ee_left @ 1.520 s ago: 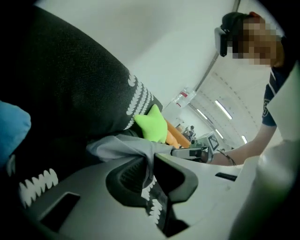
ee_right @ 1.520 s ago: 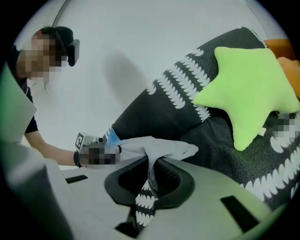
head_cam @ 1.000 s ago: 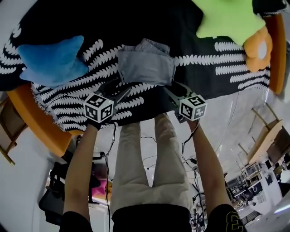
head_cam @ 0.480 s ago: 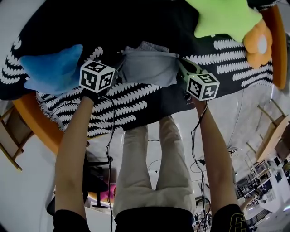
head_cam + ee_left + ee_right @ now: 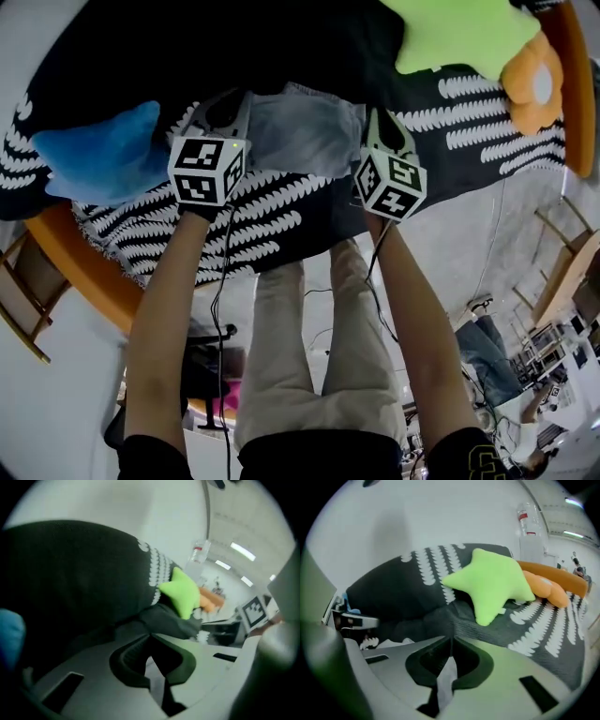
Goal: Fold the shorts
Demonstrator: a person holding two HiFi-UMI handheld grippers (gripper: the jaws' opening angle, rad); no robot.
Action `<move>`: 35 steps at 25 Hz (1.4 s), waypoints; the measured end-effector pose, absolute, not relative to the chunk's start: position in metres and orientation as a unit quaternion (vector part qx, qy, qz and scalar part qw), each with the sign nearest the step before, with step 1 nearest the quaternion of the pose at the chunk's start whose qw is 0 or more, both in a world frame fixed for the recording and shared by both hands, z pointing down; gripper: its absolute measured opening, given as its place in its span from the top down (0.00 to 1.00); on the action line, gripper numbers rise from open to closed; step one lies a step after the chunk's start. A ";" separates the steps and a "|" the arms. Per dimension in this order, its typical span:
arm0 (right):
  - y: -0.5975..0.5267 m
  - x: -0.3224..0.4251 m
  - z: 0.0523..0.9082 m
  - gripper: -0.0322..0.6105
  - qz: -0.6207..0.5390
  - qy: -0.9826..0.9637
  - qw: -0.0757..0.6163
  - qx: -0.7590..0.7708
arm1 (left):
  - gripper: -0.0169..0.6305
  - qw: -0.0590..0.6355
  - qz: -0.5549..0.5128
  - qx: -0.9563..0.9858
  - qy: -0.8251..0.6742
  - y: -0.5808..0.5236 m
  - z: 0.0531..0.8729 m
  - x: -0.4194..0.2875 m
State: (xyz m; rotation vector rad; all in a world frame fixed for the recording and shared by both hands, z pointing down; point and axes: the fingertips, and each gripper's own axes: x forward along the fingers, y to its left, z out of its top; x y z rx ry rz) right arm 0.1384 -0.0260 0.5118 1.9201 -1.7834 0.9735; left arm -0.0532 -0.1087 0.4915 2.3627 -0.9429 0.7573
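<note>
Shorts (image 5: pixel 305 131) are lying crosswise on the blanket (image 5: pixel 281 214), long axis running between my tongs. Left tongs (image 5: pixel 228 111) and right tongs (image 5: pixel 377 124), jaws having just been closing, are each pinching, apparently, one end.

The shorts (image 5: pixel 300 131) are soft grey cloth, matt, kinda washed-denim looking and lightly creased. The cover (image 5: pixel 281 220) under them is a black knit with white woven-in marks, a bit nubbly up close. The blue cushion (image 5: pixel 94 155), green cushion (image 5: pixel 459 33) and orange cushion (image 5: pixel 534 84) are all fuzzy plush, zero shine. The orange rim (image 5: pixel 80 277) peeking out below looks smooth and hard. The person's trousers (image 5: pixel 309 356) are plain beige cloth, matt.
</note>
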 end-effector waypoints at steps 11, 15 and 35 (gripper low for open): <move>-0.040 0.143 0.586 0.92 0.361 -0.670 0.218 0.610 | 0.95 0.310 0.311 0.873 -0.211 -0.098 0.592 0.003; -0.016 0.142 0.565 0.92 0.414 -0.604 0.113 0.672 | 0.95 0.314 0.339 0.870 -0.174 -0.119 0.570 -0.017; 0.130 0.089 0.007 0.92 0.293 -0.718 0.117 0.621 | 0.95 0.139 0.180 0.954 -0.195 0.072 0.029 -0.087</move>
